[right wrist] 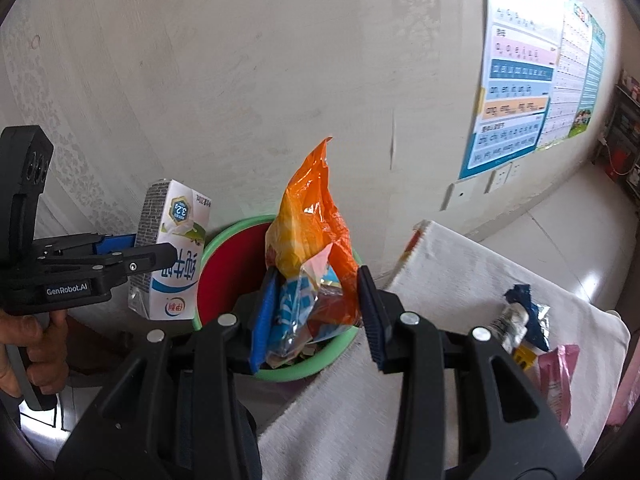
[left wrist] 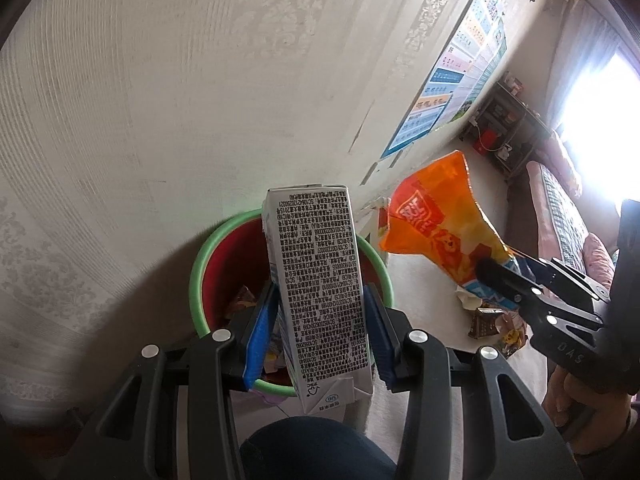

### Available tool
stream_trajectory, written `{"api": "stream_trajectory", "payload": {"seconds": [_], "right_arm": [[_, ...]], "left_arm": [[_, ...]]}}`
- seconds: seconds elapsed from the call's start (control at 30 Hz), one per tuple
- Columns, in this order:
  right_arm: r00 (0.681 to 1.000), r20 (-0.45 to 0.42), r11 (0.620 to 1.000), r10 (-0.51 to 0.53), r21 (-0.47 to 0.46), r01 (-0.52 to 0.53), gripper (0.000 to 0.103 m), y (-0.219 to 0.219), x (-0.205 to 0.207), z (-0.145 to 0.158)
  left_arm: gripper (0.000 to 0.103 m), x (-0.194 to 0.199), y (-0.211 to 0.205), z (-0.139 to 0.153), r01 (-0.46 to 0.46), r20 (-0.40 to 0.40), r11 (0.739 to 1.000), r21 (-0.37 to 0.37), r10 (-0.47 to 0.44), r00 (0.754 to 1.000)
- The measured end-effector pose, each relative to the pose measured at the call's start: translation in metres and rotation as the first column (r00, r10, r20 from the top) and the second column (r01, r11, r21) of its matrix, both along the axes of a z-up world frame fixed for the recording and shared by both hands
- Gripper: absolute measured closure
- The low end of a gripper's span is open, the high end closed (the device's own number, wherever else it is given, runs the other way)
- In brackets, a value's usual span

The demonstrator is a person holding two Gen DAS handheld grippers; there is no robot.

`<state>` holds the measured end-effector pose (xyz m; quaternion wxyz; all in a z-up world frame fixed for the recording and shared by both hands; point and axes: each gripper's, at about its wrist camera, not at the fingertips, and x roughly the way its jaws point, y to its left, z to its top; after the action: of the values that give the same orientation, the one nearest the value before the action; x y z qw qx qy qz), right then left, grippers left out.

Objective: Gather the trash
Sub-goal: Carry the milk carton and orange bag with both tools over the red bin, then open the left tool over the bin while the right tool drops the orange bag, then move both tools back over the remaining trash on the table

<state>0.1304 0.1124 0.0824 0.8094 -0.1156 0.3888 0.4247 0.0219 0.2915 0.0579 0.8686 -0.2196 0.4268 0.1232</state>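
Observation:
A white milk carton (left wrist: pixel 316 280) printed with black text stands upright between the blue pads of my left gripper (left wrist: pixel 320 286), which is shut on it. Below it is a red bin with a green rim (left wrist: pixel 208 248), holding some wrappers. My right gripper (right wrist: pixel 318 276) is shut on a crumpled orange snack bag (right wrist: pixel 312 232), held over the same bin (right wrist: pixel 304 372). In the right wrist view the left gripper (right wrist: pixel 152 252) holds the carton (right wrist: pixel 172 256) just left of the bin. The left wrist view shows the right gripper (left wrist: pixel 492 272) pinching the orange bag (left wrist: pixel 436 216) to the bin's right.
The bin stands against a pale patterned wall with posters (right wrist: pixel 516 100). A white cloth-covered surface (right wrist: pixel 440 280) to the right carries a blue and silver wrapper (right wrist: pixel 524 320) and a pink packet (right wrist: pixel 556 368). More wrappers (left wrist: pixel 488 320) lie beyond the bag. A person's knee (left wrist: pixel 316 448) is below.

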Motion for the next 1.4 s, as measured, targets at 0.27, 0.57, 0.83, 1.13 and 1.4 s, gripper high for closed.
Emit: {"api": "stream_trajectory", "payload": {"seconds": [0.27, 0.57, 0.83, 1.13, 1.4], "right_arm": [[1.000, -0.016, 1.000, 0.019, -0.015, -0.019, 0.065, 0.022, 0.005, -0.013], [0.999, -0.029, 0.998, 0.031, -0.056, -0.033, 0.065, 0.040, 0.011, -0.031], [0.998, -0.042, 0.996, 0.046, -0.076, -0.049, 0.036, 0.053, 0.007, -0.042], [1.000, -0.025, 0.997, -0.003, -0.071, 0.002, 0.005, 0.031, 0.003, -0.037], [0.998, 0.004, 0.997, -0.063, -0.046, 0.063, 0.005, -0.014, -0.002, -0.016]], "left_arm": [[0.062, 0.002, 0.011, -0.007, -0.015, -0.002, 1.000, -0.013, 0.015, 1.000], [0.062, 0.009, 0.026, -0.019, -0.026, 0.001, 0.998, -0.050, 0.026, 1.000], [0.034, 0.010, 0.040, -0.014, -0.049, 0.042, 0.996, -0.076, 0.053, 0.998], [0.008, 0.003, 0.034, -0.002, -0.074, 0.073, 0.994, -0.079, 0.080, 0.994], [0.008, 0.002, 0.002, 0.011, -0.041, 0.080, 0.998, -0.055, 0.045, 0.996]]}}
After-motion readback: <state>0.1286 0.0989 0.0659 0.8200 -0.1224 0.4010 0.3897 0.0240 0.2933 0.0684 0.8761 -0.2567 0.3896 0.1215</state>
